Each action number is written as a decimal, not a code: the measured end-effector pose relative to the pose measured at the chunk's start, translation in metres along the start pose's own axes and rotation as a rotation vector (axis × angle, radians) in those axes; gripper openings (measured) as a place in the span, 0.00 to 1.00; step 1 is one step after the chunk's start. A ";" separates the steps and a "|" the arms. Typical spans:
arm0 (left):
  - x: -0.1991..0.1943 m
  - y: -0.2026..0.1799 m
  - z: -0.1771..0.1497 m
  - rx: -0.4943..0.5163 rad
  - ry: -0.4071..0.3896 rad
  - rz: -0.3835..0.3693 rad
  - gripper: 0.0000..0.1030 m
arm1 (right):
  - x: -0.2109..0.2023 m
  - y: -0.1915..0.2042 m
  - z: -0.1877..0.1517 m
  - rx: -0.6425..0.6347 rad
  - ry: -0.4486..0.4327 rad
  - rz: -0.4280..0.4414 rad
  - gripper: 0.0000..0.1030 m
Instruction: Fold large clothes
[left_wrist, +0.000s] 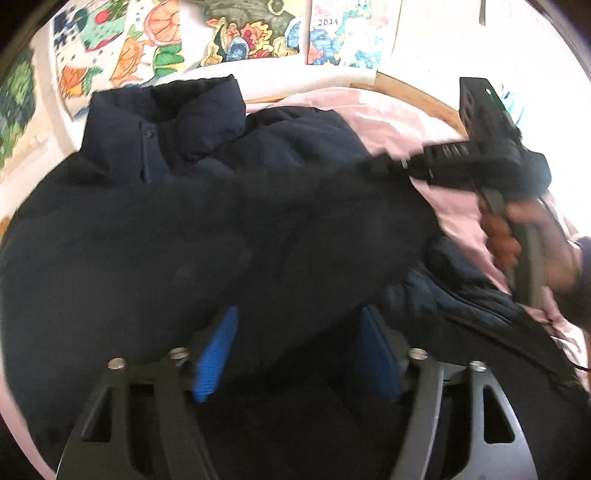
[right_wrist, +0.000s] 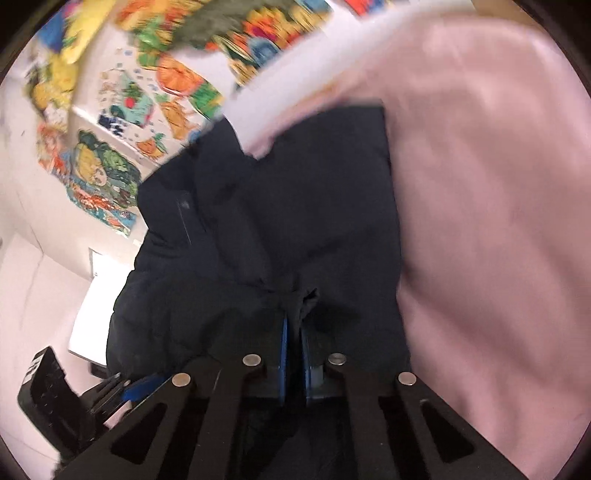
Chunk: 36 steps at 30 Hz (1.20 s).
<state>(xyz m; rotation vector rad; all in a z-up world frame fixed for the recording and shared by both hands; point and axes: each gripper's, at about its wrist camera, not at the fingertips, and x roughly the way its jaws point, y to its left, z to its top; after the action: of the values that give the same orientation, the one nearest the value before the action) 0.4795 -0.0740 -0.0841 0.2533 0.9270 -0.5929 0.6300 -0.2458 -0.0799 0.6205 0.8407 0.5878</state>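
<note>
right wrist: fingers pinch the dark jacket; left fingers spread wide, gripping nothing.

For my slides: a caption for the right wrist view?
Right gripper pinches a fold of the dark puffer jacket on pink bedding.

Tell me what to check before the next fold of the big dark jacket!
1. Right gripper holding the jacket: ok, its jaws are pinched shut on a bunch of fabric.
2. Left gripper free to grab: ok, its jaws stand wide apart, with jacket fabric between them.
3. Jacket lying on the pink sheet: ok.
4. Collar lying at the far end near the wall: ok.
5. Fabric smooth and flat: not ok, it is puffy and bunched near the right gripper.
6. Sleeves tucked in: cannot tell, the pictures are blurry.
</note>
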 end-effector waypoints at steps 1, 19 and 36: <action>-0.007 0.002 -0.004 -0.009 0.001 -0.011 0.63 | -0.007 0.006 0.005 -0.031 -0.033 -0.014 0.06; -0.053 0.171 -0.040 -0.484 -0.104 0.577 0.82 | 0.017 0.025 0.018 -0.364 -0.171 -0.429 0.42; -0.007 0.195 -0.047 -0.475 -0.030 0.553 0.99 | 0.068 0.060 -0.035 -0.790 -0.144 -0.619 0.69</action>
<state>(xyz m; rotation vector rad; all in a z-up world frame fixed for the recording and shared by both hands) 0.5572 0.1083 -0.1143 0.0639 0.8916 0.1373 0.6245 -0.1497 -0.0893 -0.3166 0.5526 0.2587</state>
